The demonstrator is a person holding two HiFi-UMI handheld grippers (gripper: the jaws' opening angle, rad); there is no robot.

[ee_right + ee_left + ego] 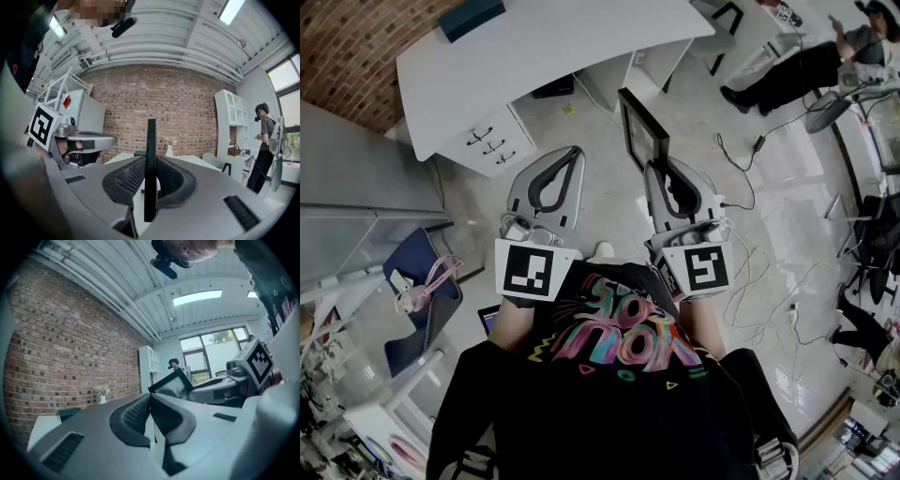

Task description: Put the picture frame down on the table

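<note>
Just one picture frame (639,131), in right claw (150,176).

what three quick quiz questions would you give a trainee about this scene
1. Fill in: the left gripper has its jaws ____.
2. What holds the picture frame? A the white table; B the right gripper; C the floor.
3. True or false: the frame lies flat on the table.
Key: 1 together, nothing between them; 2 B; 3 false.
</note>
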